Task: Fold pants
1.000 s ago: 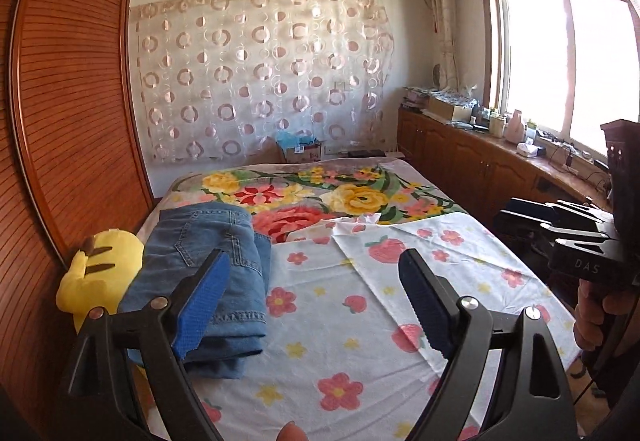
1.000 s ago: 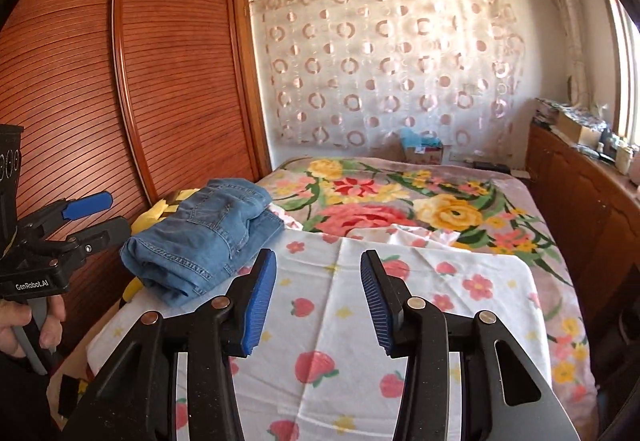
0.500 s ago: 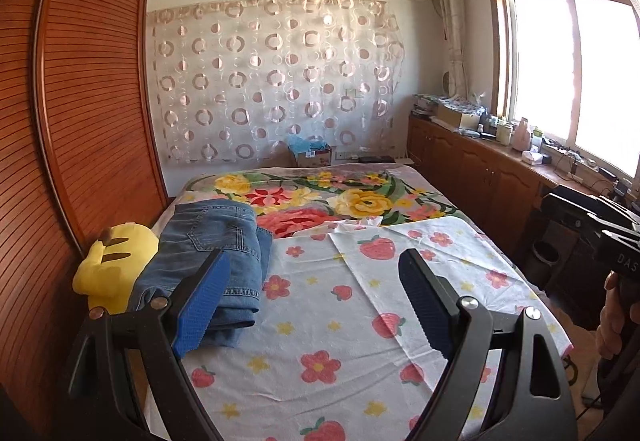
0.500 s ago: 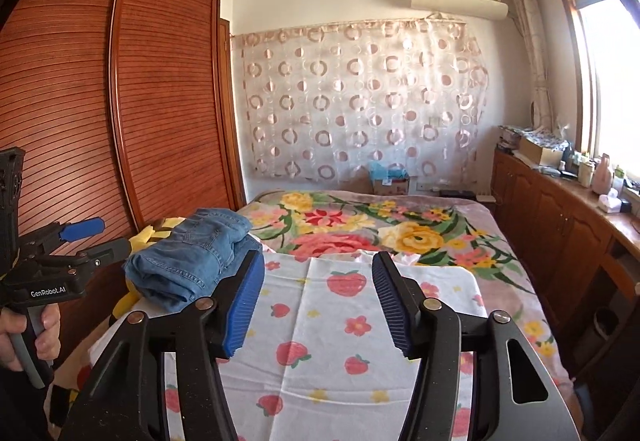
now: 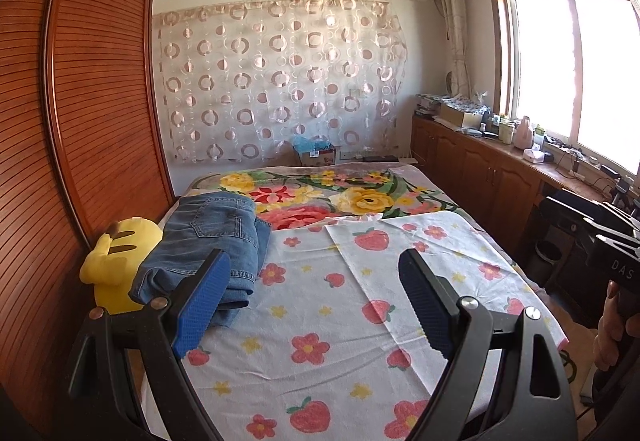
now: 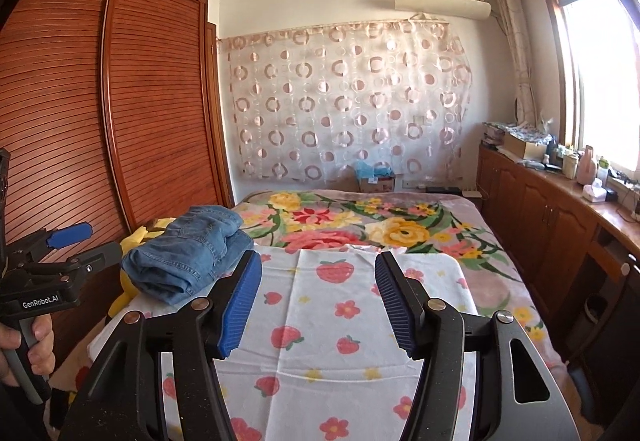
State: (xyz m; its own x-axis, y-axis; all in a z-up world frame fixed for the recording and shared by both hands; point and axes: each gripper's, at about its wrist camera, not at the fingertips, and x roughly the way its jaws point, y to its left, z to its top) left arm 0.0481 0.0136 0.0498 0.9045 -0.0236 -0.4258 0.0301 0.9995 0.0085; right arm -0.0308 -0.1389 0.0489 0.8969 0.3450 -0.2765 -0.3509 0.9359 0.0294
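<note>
The folded blue jeans (image 5: 208, 241) lie in a compact stack at the left edge of the bed, on the strawberry-print sheet (image 5: 320, 305); the right wrist view shows the jeans (image 6: 188, 253) left of centre. My left gripper (image 5: 314, 261) is open and empty, drawn back from the bed, with its left pad in front of the stack's near corner. My right gripper (image 6: 317, 261) is also open and holds nothing, hovering over the sheet (image 6: 340, 321) to the right of the jeans. Each view shows the other gripper at its edge: the right gripper (image 5: 592, 225) and the left gripper (image 6: 86, 243), each held by a hand.
A yellow plush toy (image 5: 116, 253) sits wedged between the jeans and the slatted wooden wardrobe (image 5: 80, 121). A flowered blanket (image 5: 340, 197) covers the far half of the bed. Low wooden cabinets (image 5: 480, 169) with clutter run along the right under the window. A cardboard box (image 5: 316, 157) stands by the curtain.
Both grippers have pulled back from the bed, so more of the room shows. The right gripper's jaws stand wider than a second ago. The jeans have not moved.
</note>
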